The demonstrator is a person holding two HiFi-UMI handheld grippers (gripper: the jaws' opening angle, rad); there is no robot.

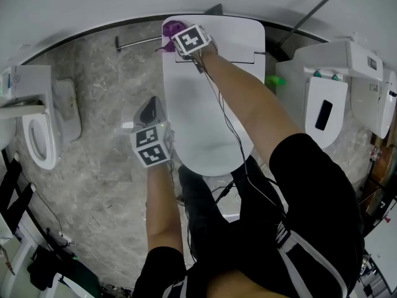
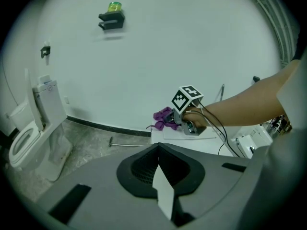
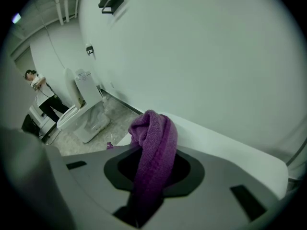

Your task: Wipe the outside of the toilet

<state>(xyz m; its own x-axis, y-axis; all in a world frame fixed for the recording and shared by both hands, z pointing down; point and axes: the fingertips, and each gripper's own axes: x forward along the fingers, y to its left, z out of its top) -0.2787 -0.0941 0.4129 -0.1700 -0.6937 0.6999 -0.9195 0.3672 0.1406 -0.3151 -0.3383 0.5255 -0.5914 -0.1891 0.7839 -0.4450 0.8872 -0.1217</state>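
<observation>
At far left corner of cistern top (image 1: 239,33), note purple cloth (image 3: 156,138) pinched in right gripper (image 3: 149,178) for wiping; left gripper (image 2: 160,188) closed, empty, beside lid (image 1: 208,107).

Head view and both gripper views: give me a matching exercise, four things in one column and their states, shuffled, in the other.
Things:
1. purple cloth
2. left gripper
3. middle toilet
4. left toilet

States:
A. lid raised
B. shut, holding nothing
C. lid down
D. clamped in the right gripper

Pairs: 1-D, 2-B, 3-C, 4-A
</observation>
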